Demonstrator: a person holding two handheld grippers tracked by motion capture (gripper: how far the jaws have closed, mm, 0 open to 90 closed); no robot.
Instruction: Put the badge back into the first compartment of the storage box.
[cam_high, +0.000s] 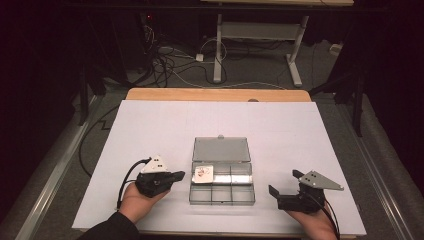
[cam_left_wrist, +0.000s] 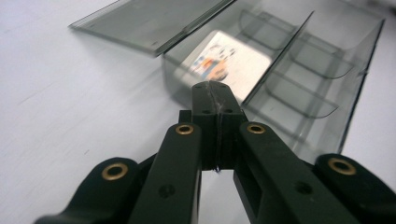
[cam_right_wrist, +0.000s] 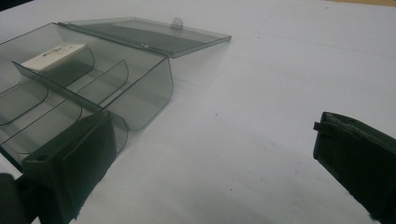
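Sitting on the white sheet-covered table (cam_high: 150, 130) is one smoky grey transparent plastic organiser box (cam_high: 221, 190), its single hinged lid (cam_high: 221, 149) thrown fully back and lying flat on the far side. Count the compartments in the high view: six, in two rows of three. Just one of them is filled, the far-left one, where one small white card-like packet with a printed picture (cam_high: 203, 174) lies; the other five are bare.

Two grippers are in play, one in each hand. The black left gripper (cam_high: 176, 176) sits just beside the box's left wall, pointing at it, jaws pressed tight together with nothing between them; in the left gripper view its joined tips line up right in front of the packet (cam_left_wrist: 231, 63), the box wall between them.

Over on the other side, the black right gripper (cam_high: 283, 186) rests well apart from the box's right end, jaws spread wide and holding nothing. The right gripper view shows the box (cam_right_wrist: 84, 88) near its left jaw, not touching.
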